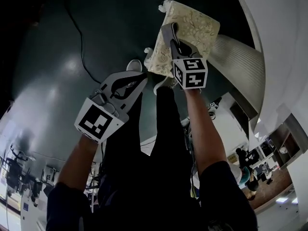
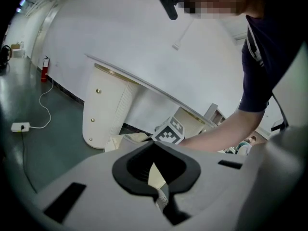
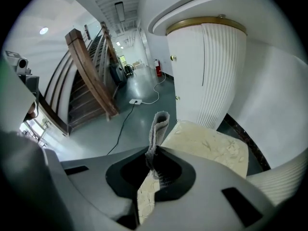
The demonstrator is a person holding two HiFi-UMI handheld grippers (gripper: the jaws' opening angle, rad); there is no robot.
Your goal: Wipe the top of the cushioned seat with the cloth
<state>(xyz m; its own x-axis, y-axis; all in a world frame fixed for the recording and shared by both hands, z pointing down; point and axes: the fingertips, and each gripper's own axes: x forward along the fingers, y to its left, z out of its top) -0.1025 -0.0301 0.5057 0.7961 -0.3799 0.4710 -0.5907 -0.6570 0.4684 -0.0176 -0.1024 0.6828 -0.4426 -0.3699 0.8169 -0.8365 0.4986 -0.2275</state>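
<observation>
My right gripper (image 3: 153, 153) is clenched on the grey cloth (image 3: 159, 126). The cloth is a folded strip, its long axis running straight out past the jaw tips, over the cream leaf-patterned cushioned seat (image 3: 211, 146). The seat sits just beside a white ribbed counter base (image 3: 211, 76). My left gripper (image 1: 139, 79) is closed and empty, off the seat, over dark green floor (image 1: 72, 42).

Nothing legible showed; left cube (image 1: 97, 121) and right cube (image 1: 191, 73), behind their jaws, bore only square marker patterns.

Head + R cams: seat (image 1: 199, 25) common.
</observation>
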